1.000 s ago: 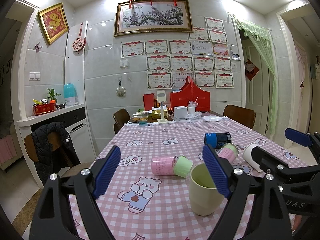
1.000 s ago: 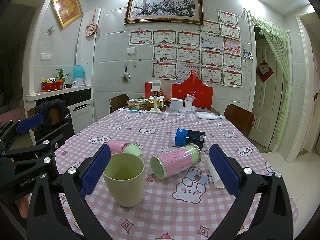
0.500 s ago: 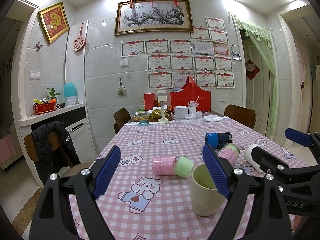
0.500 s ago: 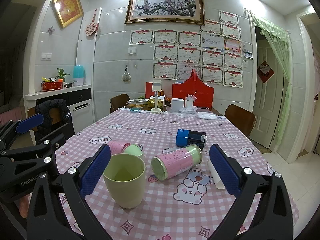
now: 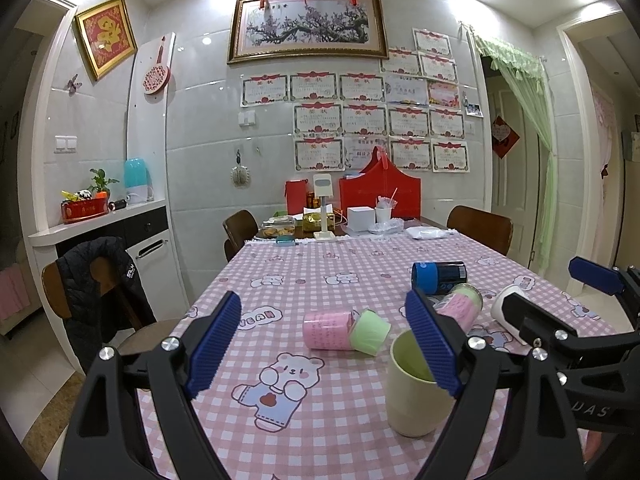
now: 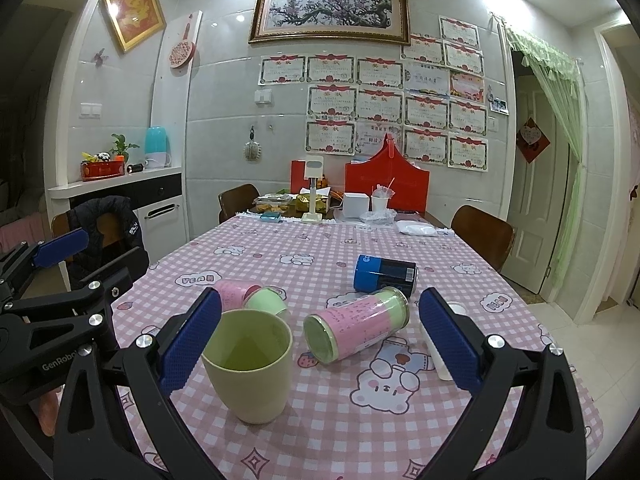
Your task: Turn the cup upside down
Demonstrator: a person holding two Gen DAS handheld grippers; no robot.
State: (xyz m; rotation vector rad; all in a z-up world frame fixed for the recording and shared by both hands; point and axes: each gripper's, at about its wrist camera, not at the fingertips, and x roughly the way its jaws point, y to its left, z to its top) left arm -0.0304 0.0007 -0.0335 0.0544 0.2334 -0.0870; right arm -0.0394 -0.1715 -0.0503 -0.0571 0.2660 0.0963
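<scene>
Pale green cup (image 6: 250,364) stands upright near the tabletop's (image 6: 320,440) front edge, mouth up. Both grippers hover wide open: the right gripper (image 6: 320,340) holding nothing, the left gripper (image 5: 320,344) likewise. It looks light, stiff, smooth plastic (probably slippery), so grip mid-wall. Watch the toppled pink canister (image 6: 356,330) just beside it; open cloth lies in front.

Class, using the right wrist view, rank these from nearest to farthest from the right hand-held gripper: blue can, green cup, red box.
1. Green cup: upright, by its left finger.
2. Blue can: lying mid-table.
3. Red box: at the table's far end.
</scene>
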